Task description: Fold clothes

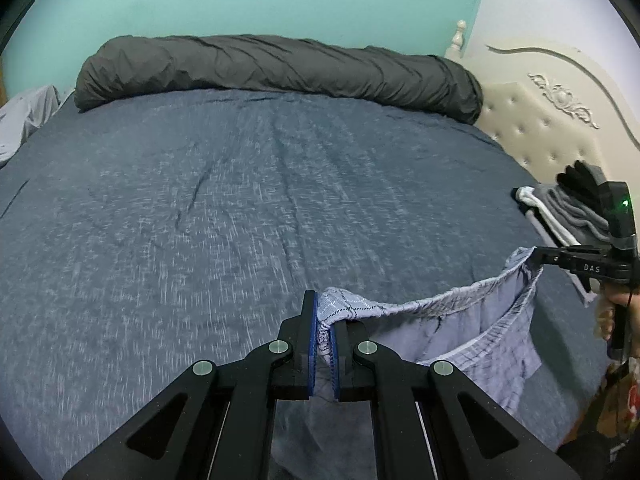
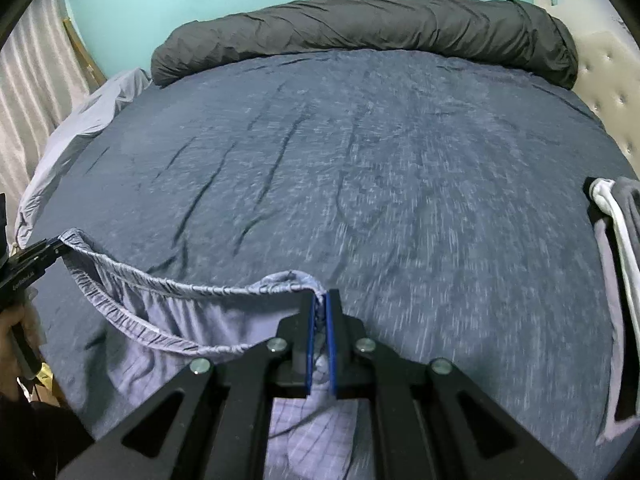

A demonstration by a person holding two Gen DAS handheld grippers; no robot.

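A pair of light blue checked shorts [image 1: 472, 332] hangs by its elastic waistband, stretched between both grippers above the near edge of the bed. My left gripper [image 1: 325, 320] is shut on one end of the waistband. My right gripper [image 2: 320, 308] is shut on the other end, and the shorts [image 2: 168, 320] sag open to its left. The right gripper [image 1: 536, 258] shows at the right of the left wrist view, a hand below it. At the left edge of the right wrist view, the left gripper [image 2: 54, 250] pinches the band.
The bed [image 1: 240, 200] has a dark blue sheet and a rolled dark grey duvet [image 1: 280, 68] along its far side. A pile of grey, white and black clothes [image 1: 568, 208] lies at the right edge. A cream tufted headboard [image 1: 540, 120] stands at right; pale fabric [image 2: 80, 120] at left.
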